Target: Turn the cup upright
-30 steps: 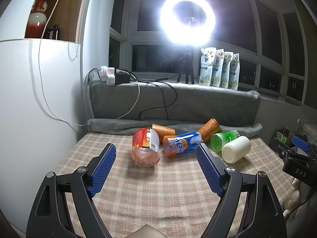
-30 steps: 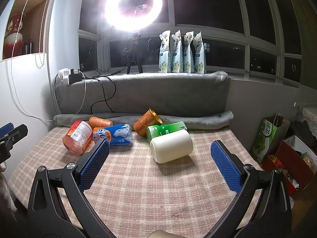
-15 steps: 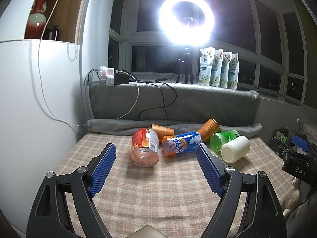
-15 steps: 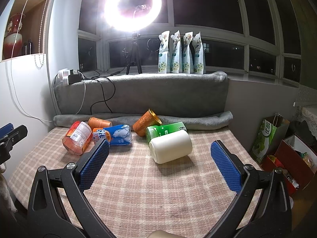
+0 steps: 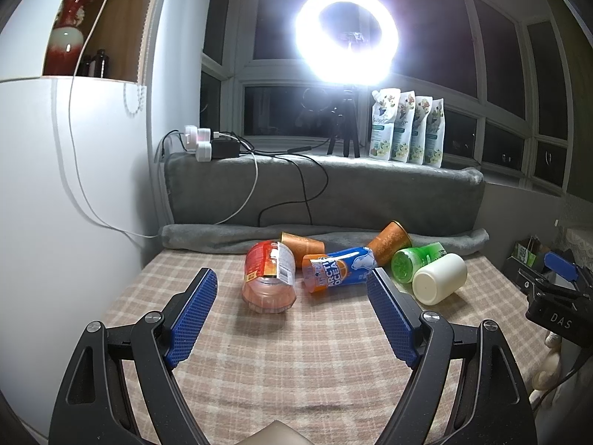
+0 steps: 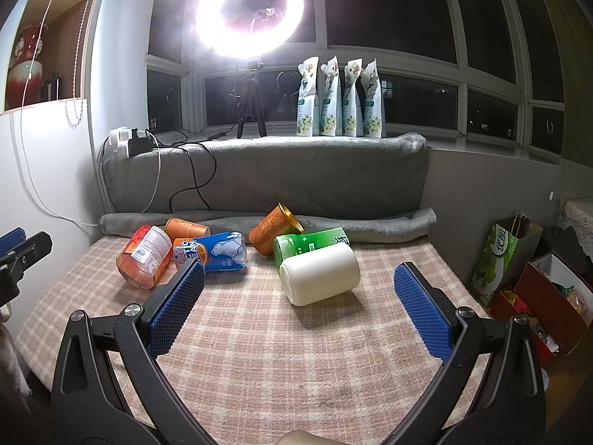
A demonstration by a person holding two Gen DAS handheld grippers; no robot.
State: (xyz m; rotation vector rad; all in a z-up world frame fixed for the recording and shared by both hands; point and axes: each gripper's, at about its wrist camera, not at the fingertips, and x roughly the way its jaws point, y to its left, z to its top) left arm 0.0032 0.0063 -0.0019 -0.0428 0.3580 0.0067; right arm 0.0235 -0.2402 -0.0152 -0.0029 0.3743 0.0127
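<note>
Several cups lie on their sides on the plaid cloth [image 5: 296,363]. A white cup [image 6: 319,273] lies nearest my right gripper [image 6: 300,293], which is open and empty just short of it. The white cup also shows in the left wrist view [image 5: 439,283]. A red-labelled clear cup [image 5: 270,277] lies ahead of my left gripper [image 5: 292,296], which is open and empty. A blue cup [image 5: 339,270], a green cup [image 5: 415,262] and two orange cups [image 5: 301,244] [image 5: 389,239] lie behind.
A grey cushion [image 5: 326,193] backs the surface. A white cabinet [image 5: 55,193] stands at the left. A ring light [image 5: 346,35] on a tripod and several pouches [image 5: 407,128] stand on the sill. Bags [image 6: 519,270] sit past the right edge.
Both views have shifted only very slightly. No cup has moved and both grippers stay open.
</note>
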